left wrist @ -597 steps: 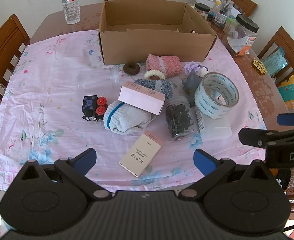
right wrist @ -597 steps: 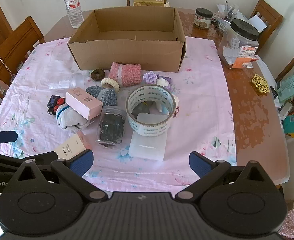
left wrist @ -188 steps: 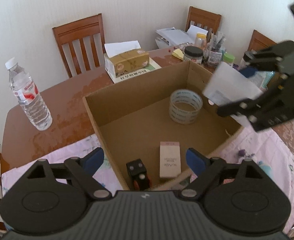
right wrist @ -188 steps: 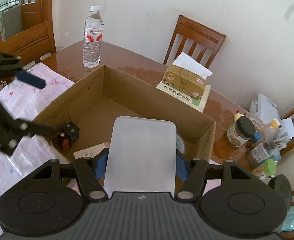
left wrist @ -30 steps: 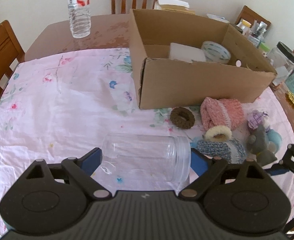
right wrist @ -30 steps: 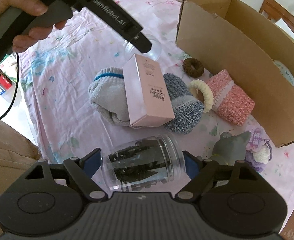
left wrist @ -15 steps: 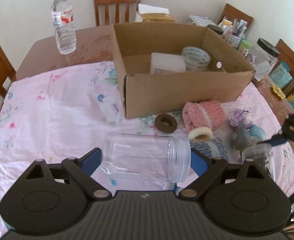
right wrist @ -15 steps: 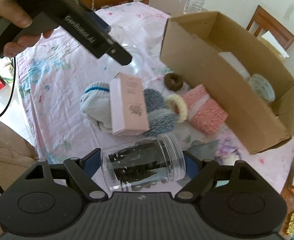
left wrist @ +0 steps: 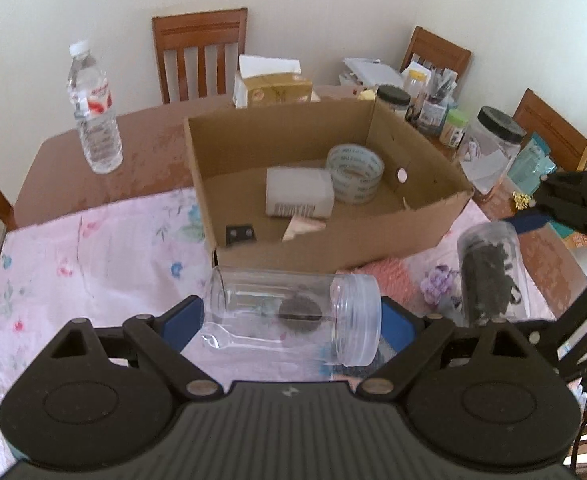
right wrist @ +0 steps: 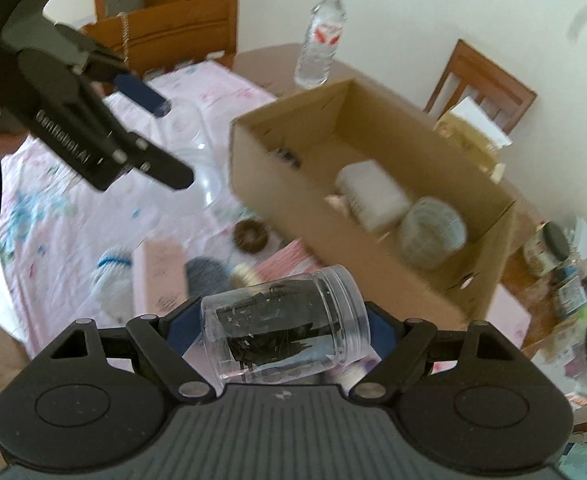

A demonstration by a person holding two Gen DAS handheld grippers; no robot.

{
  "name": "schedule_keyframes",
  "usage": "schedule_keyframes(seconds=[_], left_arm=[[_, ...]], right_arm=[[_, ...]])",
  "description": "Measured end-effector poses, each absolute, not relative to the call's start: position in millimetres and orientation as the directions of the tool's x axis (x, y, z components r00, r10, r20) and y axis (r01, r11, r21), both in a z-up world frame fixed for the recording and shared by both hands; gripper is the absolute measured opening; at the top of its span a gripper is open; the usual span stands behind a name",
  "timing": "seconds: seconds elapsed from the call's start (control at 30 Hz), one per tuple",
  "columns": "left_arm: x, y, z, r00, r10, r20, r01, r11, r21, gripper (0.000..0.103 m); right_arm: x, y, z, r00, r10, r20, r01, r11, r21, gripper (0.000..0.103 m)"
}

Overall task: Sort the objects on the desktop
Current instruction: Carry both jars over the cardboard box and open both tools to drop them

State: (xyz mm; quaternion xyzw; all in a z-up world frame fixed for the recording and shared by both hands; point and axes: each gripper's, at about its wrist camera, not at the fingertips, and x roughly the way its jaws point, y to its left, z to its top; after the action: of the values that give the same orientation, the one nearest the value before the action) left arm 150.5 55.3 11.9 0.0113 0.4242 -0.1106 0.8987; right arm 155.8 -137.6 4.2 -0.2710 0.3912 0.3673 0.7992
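The left gripper (left wrist: 293, 322) is clamping an empty jar (left wrist: 293, 316) and the right gripper (right wrist: 283, 332) a filled jar (right wrist: 283, 330); both should be clearing the box (left wrist: 425, 216) rim before release.

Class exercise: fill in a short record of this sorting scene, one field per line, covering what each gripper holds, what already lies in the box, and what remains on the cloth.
left gripper: shut on empty clear jar, held sideways
right gripper: shut on jar of dark pieces, held sideways
cardboard box: open, on the table
in the box: tape roll, white flat box, small black item, a pale carton, partly hidden
on the cloth: brown ring, pink knit piece, purple trinket
behind the box: water bottle
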Motion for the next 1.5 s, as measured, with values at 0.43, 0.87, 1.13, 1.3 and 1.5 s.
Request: schedule_keyframes(seconds=[0.43,0.87,1.13,1.3,1.5], left_arm=[[193,49,32,0.656,-0.194,-0.729,0.239,0.970,-0.043,0.092],[230,51,30,0.646,-0.213,-0.733,0.239,0.968,-0.071,0.092],[244,53,24,0.634,-0.204,-0.746,0.237,0.969,-0.063,0.092],[258,53,21,0.627,-0.191,-0.755,0.250,0.968,-0.037,0.092],[278,49,20,0.625,-0.176,-0.760,0.280,0.960,0.008,0.092]], right_arm=[[210,-140,27,0.519,0.387,-0.762,-0.741,0.649,-0.175,0.087],[265,-133,24,0.572,0.345,-0.744,-0.628,0.768,-0.127,0.090],[274,-140,17,0.575,0.333,-0.748,-0.588,0.804,-0.094,0.095],[271,-143,14,0.562,0.335,-0.756,-0.589,0.804,-0.081,0.095],[265,-144,15,0.566,0.334,-0.754,-0.588,0.804,-0.085,0.095]])
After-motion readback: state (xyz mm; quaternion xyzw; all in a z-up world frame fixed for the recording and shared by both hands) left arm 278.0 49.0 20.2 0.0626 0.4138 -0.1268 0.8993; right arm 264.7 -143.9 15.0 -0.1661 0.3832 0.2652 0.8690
